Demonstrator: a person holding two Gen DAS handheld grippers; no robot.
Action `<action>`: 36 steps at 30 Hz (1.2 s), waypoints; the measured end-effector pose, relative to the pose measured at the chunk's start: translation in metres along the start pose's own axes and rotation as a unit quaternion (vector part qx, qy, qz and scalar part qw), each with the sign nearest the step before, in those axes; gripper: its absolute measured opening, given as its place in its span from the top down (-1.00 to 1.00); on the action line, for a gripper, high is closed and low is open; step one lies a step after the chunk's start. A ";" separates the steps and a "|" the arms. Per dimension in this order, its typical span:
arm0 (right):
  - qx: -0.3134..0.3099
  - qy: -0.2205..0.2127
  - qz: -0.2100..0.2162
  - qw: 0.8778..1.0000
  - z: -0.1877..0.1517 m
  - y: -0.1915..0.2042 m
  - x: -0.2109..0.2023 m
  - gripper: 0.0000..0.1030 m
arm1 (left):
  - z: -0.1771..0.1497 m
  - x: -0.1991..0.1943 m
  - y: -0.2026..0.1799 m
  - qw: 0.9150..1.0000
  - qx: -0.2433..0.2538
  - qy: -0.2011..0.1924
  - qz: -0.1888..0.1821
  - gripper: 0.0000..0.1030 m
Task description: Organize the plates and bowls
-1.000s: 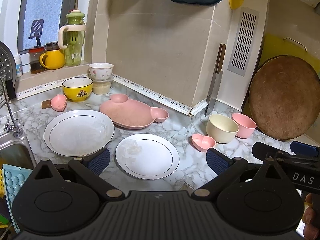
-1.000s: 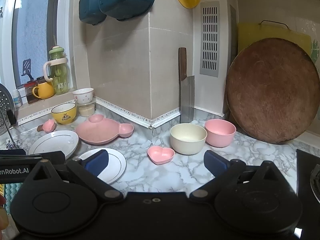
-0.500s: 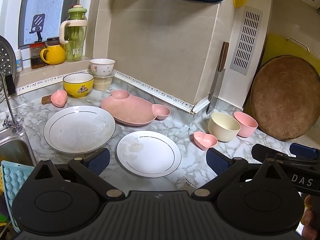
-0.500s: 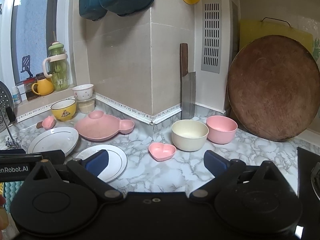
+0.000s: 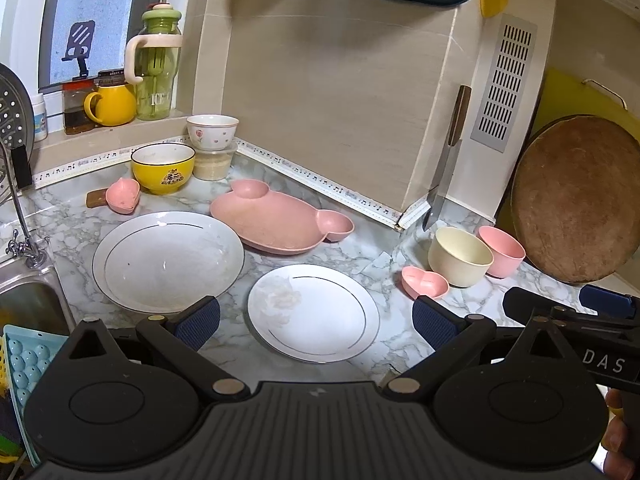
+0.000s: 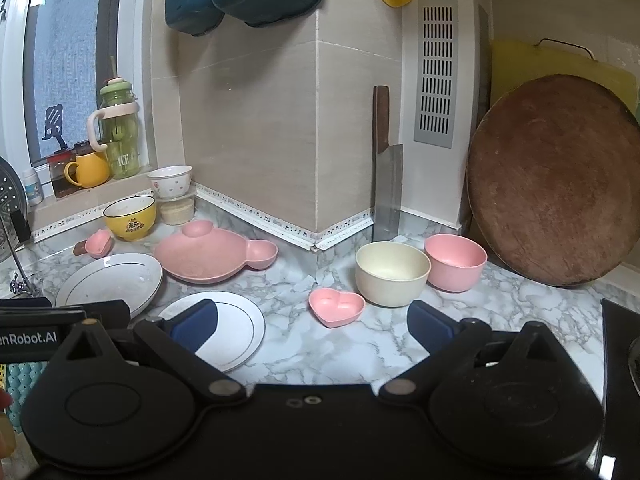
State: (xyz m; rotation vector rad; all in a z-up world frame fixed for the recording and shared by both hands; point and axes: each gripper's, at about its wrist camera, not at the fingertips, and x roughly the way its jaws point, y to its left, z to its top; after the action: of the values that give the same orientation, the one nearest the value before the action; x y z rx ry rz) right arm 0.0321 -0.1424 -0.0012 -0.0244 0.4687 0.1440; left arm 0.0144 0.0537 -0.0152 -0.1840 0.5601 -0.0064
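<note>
Hovering above the marble counter, both grippers are empty, and no dish has yet been stacked, so the step in hand appears to be the first pick. The left gripper has its jaws spread wide; the small white plate lies flat directly ahead between the pads. The right gripper is likewise wide apart, with the heart-shaped pink dish just ahead.

From the small plate, the large white plate lies at 10 o'clock, close by but apart. The pink bear-shaped plate lies at 12 o'clock, its rim near the large plate's. The cream bowl and pink bowl stand touching at 3 o'clock, and the yellow bowl and a second small pink dish sit at 11 o'clock.

Procedure, as judged:
1. Lower the left gripper to the near rim of the small plate. One pad must pass under the lip, since the plate lies flat on a hard surface.
2. Close firmly; glazed ware is probably slippery.
3. Lift level and place it centred in the large plate.

Caution: the cleaver leans upright against the wall at 12 o'clock of the cream bowl. Keep the right gripper clear when nesting bowls.
</note>
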 end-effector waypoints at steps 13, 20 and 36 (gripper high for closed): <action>-0.023 0.001 0.031 0.999 0.014 0.031 0.030 -0.97 | 0.011 0.009 0.038 1.000 -0.025 -0.008 0.008 -1.00; -0.061 0.016 0.093 0.994 0.027 0.050 0.073 -0.97 | 0.017 0.029 0.064 0.997 -0.056 0.009 0.058 -1.00; -0.134 0.145 0.244 0.950 0.054 0.133 0.202 -0.65 | 0.042 0.105 0.180 0.976 -0.123 0.063 0.168 -0.99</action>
State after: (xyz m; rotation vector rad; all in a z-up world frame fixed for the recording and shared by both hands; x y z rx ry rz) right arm 0.2150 0.0188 -0.0434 -0.1995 0.7412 0.6975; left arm 0.1181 0.2325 -0.0671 -0.3293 0.7140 0.3830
